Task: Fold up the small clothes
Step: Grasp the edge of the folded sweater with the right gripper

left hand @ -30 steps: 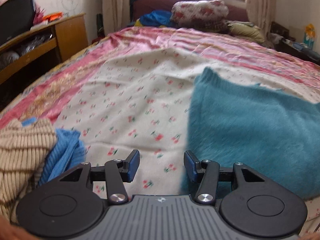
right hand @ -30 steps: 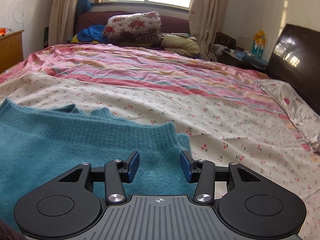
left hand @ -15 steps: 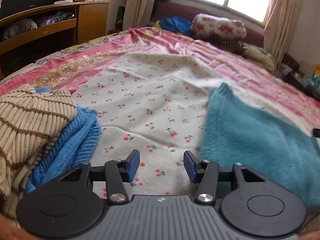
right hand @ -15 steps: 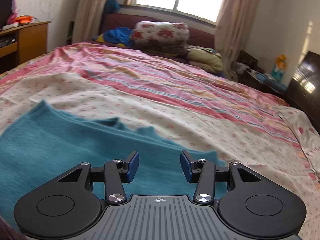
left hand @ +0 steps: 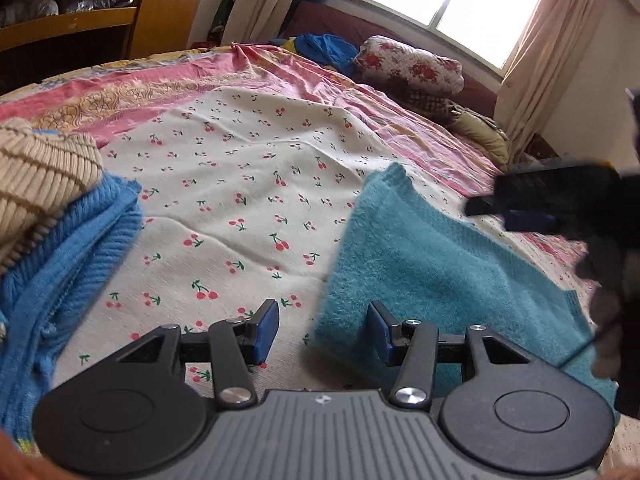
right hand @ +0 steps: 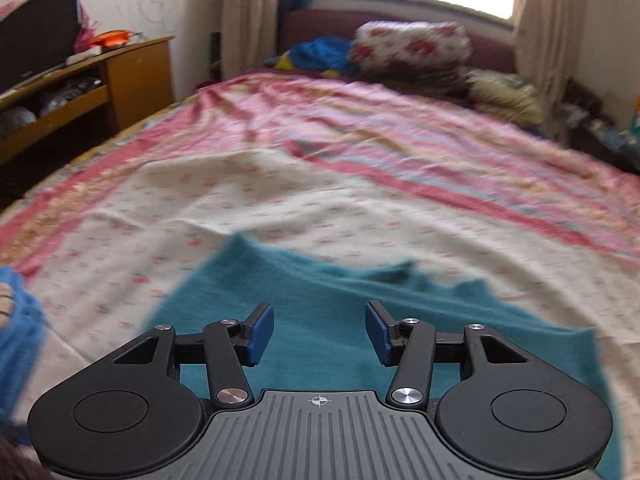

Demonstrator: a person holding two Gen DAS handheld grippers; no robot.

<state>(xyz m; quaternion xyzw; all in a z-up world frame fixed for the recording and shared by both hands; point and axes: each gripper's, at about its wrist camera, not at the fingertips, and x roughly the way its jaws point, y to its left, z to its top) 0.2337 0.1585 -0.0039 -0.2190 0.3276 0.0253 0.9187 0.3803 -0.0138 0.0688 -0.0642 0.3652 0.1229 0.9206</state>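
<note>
A fuzzy teal sweater (left hand: 436, 264) lies flat on the cherry-print sheet (left hand: 240, 184). My left gripper (left hand: 323, 330) hovers open over the sweater's near left edge, nothing between its pads. Over the teal sweater (right hand: 320, 292), my right gripper (right hand: 320, 330) hangs with its jaws opening and empty; it also shows as a dark blurred shape, the right gripper (left hand: 532, 212), at the right of the left wrist view. A beige striped knit (left hand: 40, 176) and a blue knit (left hand: 68, 264) are piled at the left.
The bed is covered by a pink striped bedspread (right hand: 400, 148). Pillows and folded bedding (right hand: 408, 48) lie under the window at the far end. A wooden shelf unit (right hand: 80, 92) with a dark screen stands at the left. The blue knit (right hand: 16, 340) shows at the left edge.
My right gripper has swept left across the teal sweater, its jaws a little wider, and has entered the left wrist view. My left gripper has rolled and shifted slightly; the knit pile looks nearer.
</note>
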